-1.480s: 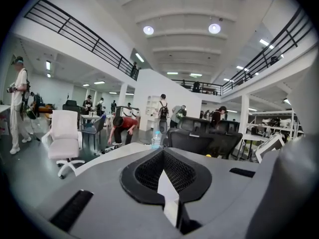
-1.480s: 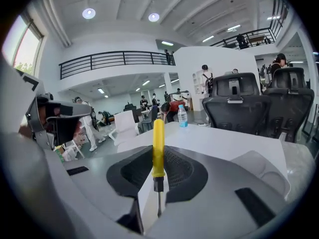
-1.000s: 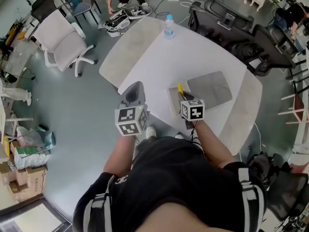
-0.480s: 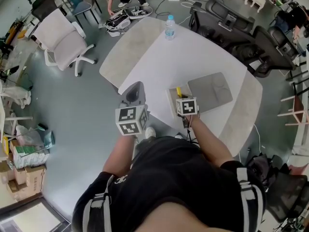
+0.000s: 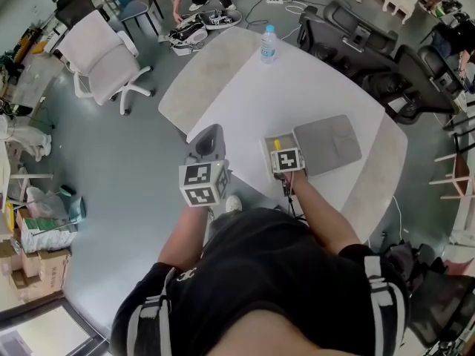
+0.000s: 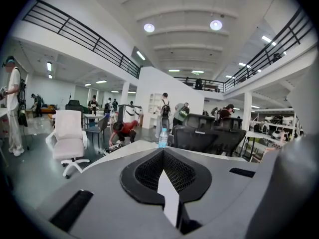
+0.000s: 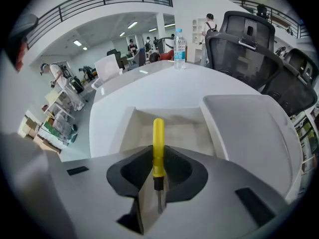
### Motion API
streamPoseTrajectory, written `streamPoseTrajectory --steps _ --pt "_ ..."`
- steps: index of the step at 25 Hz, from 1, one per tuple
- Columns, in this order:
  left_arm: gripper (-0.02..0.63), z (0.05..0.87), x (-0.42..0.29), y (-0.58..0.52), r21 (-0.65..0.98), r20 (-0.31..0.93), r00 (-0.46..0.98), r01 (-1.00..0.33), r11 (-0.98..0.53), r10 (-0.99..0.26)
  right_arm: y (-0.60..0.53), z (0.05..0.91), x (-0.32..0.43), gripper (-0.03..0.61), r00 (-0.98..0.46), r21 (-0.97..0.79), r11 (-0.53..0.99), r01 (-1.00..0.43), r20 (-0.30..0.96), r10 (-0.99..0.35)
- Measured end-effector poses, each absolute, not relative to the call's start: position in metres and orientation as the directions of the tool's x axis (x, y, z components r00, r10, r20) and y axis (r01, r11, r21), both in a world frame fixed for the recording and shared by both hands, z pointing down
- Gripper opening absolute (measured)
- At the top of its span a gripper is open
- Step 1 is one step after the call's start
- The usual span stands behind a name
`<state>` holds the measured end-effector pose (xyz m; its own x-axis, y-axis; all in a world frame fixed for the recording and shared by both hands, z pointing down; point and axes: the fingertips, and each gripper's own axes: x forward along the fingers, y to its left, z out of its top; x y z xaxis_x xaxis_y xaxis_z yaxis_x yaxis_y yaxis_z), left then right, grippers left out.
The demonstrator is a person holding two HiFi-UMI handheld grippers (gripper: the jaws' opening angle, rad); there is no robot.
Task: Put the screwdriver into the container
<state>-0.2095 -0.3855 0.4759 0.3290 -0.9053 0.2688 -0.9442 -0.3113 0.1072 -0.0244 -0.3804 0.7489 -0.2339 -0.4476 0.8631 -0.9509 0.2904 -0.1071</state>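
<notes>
right gripper view: right gripper [image 7: 156,185] pinches the screwdriver [image 7: 158,143], apparently just above the container [image 7: 124,131]; left gripper [image 6: 164,180] is pressed together.

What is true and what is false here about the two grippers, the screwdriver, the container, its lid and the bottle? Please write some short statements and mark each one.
1. The right gripper grips the yellow-handled screwdriver. True.
2. The screwdriver lies on the bottom of the open pale rectangular container. False: it is clamped in the jaws, with its handle over the container.
3. The flat grey lid lies beside the container. True.
4. The clear plastic water bottle stands inside the container. False: it stands at the far edge of the white table.
5. The left gripper holds a tool. False: its jaws are together with nothing between them.
</notes>
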Motion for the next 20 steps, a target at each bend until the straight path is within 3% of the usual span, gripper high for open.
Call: streamPoseTrajectory --steps 5,11,18,20 --pt "0.003 0.478 -0.212 -0.387 0.106 0.27 0.32 -0.947 -0.303 -0.908 -0.39 0.754 -0.057 0.052 -0.376 -0.236 0.345 -0.909 0.821 -0.429" --pt "0.003 0.478 -0.214 -0.386 0.105 0.272 0.312 -0.95 -0.295 -0.91 -0.387 0.77 -0.008 0.052 -0.11 0.006 0.301 -0.954 0.924 -0.367" --pt "0.003 0.479 -0.215 -0.385 0.107 0.276 0.305 -0.952 -0.286 -0.911 -0.389 0.77 -0.017 0.055 -0.153 -0.021 0.339 -0.941 0.917 -0.368" --pt "0.003 0.479 -0.213 -0.385 0.106 0.274 0.311 -0.95 -0.293 -0.91 -0.391 0.766 -0.019 0.1 -0.165 -0.023 0.343 -0.939 0.906 -0.39"
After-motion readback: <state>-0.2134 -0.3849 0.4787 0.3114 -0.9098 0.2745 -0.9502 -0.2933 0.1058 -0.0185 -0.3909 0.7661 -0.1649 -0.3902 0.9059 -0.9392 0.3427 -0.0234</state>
